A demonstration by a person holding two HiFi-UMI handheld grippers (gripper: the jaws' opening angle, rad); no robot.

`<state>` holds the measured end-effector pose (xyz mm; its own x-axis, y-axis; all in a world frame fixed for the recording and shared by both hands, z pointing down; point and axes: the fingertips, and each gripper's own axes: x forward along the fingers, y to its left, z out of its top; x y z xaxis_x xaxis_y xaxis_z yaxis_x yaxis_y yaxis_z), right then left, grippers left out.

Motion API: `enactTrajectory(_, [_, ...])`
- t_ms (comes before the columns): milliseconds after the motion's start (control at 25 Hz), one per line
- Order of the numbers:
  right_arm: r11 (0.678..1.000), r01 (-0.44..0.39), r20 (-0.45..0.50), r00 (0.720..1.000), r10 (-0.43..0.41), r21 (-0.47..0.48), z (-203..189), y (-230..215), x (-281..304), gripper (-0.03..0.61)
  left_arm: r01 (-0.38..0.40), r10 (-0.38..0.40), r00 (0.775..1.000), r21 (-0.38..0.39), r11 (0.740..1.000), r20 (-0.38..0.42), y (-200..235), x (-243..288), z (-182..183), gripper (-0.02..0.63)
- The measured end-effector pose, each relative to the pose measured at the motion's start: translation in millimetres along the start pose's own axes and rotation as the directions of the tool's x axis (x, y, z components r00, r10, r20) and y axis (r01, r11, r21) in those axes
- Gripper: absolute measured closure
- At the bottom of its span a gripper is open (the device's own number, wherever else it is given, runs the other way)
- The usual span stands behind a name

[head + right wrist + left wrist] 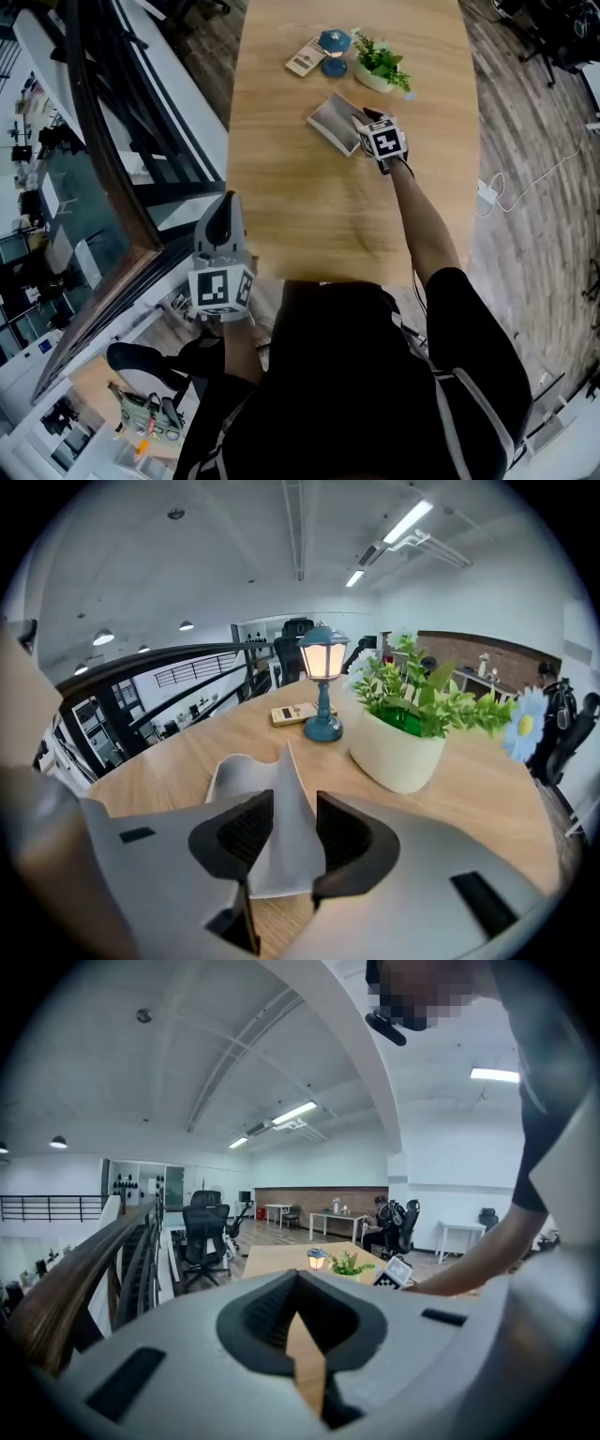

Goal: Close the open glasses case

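- Glasses case (336, 122) lies open on the wooden table (347, 216), towards its far end, near the potted plant (380, 67) and the small lamp (331, 52).
- Right arm (422, 225) stretches out over the table.
- Right gripper (293, 803) tilts down at the case. Its jaws are spread, and the case's raised grey flap stands between them, not pinched.
- Left gripper (298, 1279) is held nearly level by the table's near left edge. Its jaws are pressed together at the tips and hold nothing.

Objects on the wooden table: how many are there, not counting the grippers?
4. The grey glasses case lies mid-table at the right gripper; the potted plant, the blue lamp and a flat beige device are at the far end. Nothing seems hidden.
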<state>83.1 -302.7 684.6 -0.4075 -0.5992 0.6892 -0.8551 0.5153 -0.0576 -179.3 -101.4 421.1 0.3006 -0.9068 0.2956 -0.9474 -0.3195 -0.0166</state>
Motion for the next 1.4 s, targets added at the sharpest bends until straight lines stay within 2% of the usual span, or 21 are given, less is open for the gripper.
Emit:
enactTrajectory(200, [1.000,0.015,-0.053,0.999,-0.014,0.014,-11,-17,10,0.424,0.001,-0.001,1.000,0.008,1.000,-0.007,-4,-5,-1,0.615])
enactTrajectory(520, [1.000,-0.021,-0.112,0.993,0.023,0.016,-34,-19,17,0.423,0.007,-0.007,1.000,0.013,1.000,-0.015,-10,-5,-3,0.615])
enactTrajectory(1040, [1.000,-0.020,-0.112,0.993,0.023,0.024,-39,-17,15,0.430,0.003,-0.002,1.000,0.015,1.000,-0.016,-11,-8,-2,0.615])
enactTrajectory(1160, [1.000,-0.027,-0.110,0.993,0.029,0.013,-39,-14,17,0.455,0.002,-0.002,1.000,0.015,1.000,-0.018,-10,-9,-4,0.615])
enactTrajectory(1280, [0.999,-0.026,-0.103,0.994,0.023,-0.028,-35,-9,16,0.519,0.001,-0.001,1.000,0.013,1.000,-0.023,-10,-10,-5,0.615])
enactTrajectory(1400, [0.998,-0.029,-0.100,0.995,0.024,-0.049,-33,-6,18,0.544,-0.003,0.003,1.000,0.008,1.000,-0.021,-10,-11,-5,0.615])
